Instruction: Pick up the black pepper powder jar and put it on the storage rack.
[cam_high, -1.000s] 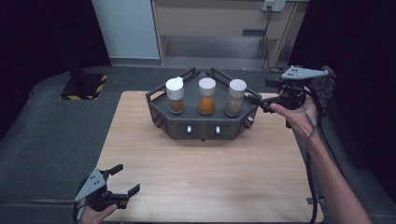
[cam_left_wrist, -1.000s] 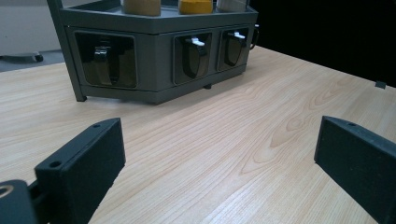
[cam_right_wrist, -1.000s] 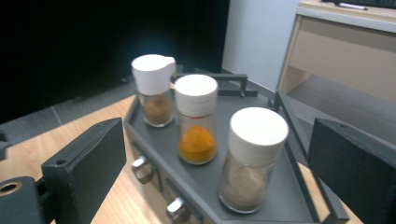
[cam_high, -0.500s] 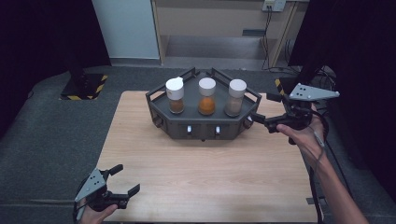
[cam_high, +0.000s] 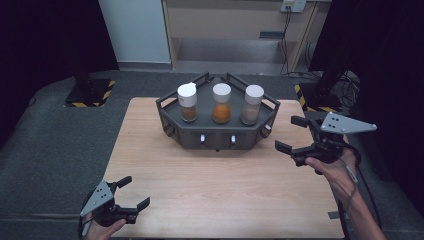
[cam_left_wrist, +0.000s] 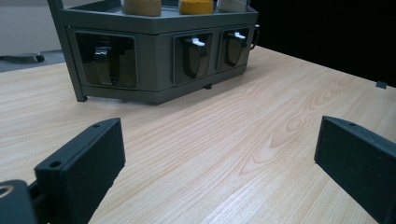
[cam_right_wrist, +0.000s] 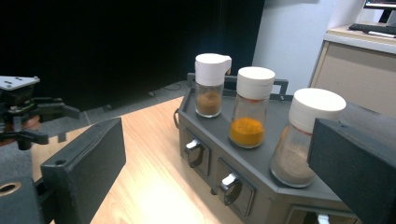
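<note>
No readable text, labels, brands or numbers anywhere: jars (cam_high: 221, 103) plain, rack (cam_high: 218, 134) front unmarked. Only marking is yellow-black hazard striping (cam_high: 88, 104) on the floor, far left.

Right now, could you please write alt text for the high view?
A grey spice rack holding three white-capped jars stands on a wooden table. The right gripper, jaws open and empty, is beside the rack; the left gripper, also open, sits at the near-left edge.
</note>
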